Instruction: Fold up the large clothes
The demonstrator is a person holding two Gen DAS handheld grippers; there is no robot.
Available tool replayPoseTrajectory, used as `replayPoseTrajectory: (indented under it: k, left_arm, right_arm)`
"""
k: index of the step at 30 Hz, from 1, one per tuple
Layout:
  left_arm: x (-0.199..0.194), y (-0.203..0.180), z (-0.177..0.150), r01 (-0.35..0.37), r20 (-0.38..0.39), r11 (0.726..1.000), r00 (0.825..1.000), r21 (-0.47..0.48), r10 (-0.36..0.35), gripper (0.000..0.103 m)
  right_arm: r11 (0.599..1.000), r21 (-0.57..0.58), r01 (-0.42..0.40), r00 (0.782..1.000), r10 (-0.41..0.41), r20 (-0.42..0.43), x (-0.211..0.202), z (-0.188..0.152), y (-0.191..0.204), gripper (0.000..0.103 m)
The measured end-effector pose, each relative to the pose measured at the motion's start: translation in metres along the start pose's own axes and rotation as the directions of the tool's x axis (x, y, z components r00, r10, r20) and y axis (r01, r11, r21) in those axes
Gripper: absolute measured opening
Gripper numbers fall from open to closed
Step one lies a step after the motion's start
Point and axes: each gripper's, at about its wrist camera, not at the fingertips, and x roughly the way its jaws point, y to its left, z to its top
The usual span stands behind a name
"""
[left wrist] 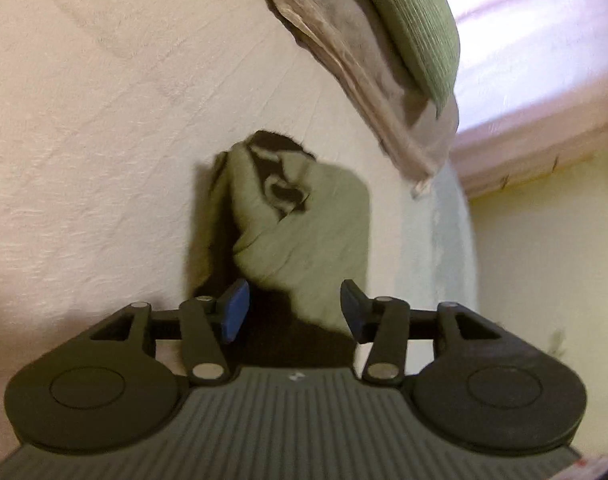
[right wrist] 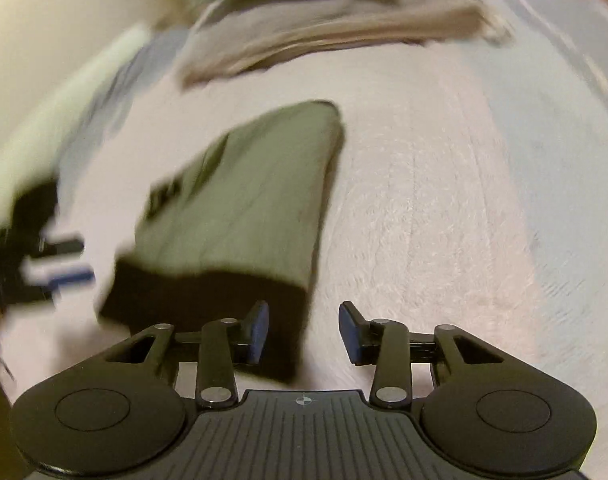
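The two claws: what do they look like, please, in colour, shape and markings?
The left claw and the right claw look alike: black linkage arms with silver pivot pins, two round black discs, a grey ribbed body with a small white mark, and dark fingers with blue pads. No cables or sleeves show.

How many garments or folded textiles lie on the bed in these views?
3: an olive-and-black garment bunched just ahead of the grippers, and beyond it a beige folded cloth with a green ribbed piece stacked on top. More may lie out of view.
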Motion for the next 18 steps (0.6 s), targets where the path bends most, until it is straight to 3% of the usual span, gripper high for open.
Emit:
replayPoseTrajectory:
  k: [2, 5, 7, 8, 11, 13, 16, 18]
  left_arm:
    - [0.018, 0.008, 0.005, 0.026, -0.035, 0.995, 0.999, -0.095, -0.029, 0.045]
    - [0.043, 0.027, 0.005, 0.040, -0.087, 0.966, 0.994, -0.256, -0.064, 0.039]
    - [0.051, 0.035, 0.003, 0.034, -0.090, 0.959, 0.994, -0.280, -0.061, 0.016]
    - [0.052, 0.035, 0.003, 0.026, -0.082, 0.967, 0.995, -0.254, -0.049, 0.005]
    - [0.048, 0.031, 0.002, -0.071, -0.053, 0.994, 0.996, -0.078, 0.067, 0.005]
    - [0.051, 0.025, -0.002, -0.174, -0.055, 0.983, 0.983, 0.060, 0.177, 0.005]
    - [0.051, 0.002, -0.004, -0.197, -0.065, 0.961, 0.975, 0.195, 0.213, 0.006]
    - [0.044, -0.012, 0.002, -0.180, -0.060, 0.956, 0.978, 0.231, 0.199, 0.010]
  right_arm:
    - [0.992, 0.110, -0.065, 0.998, 0.064, 0.013, 0.012, 0.004, -0.007, 0.036]
    - [0.979, 0.191, -0.072, 0.997, 0.073, 0.002, 0.031, 0.011, -0.014, 0.036]
    - [0.983, 0.174, -0.054, 0.997, 0.062, -0.037, 0.043, 0.010, -0.014, 0.036]
    - [0.989, 0.144, -0.036, 0.997, 0.045, -0.064, 0.045, 0.005, -0.008, 0.036]
    - [1.000, 0.003, 0.020, 0.992, -0.020, -0.127, 0.055, -0.003, 0.004, 0.035]
    - [1.000, -0.012, 0.019, 0.987, -0.021, -0.158, 0.059, -0.001, 0.003, 0.035]
    - [0.998, -0.045, 0.034, 0.982, -0.042, -0.183, 0.054, 0.014, 0.004, 0.036]
    - [0.994, -0.101, 0.043, 0.989, -0.056, -0.140, 0.045, 0.027, 0.010, 0.036]
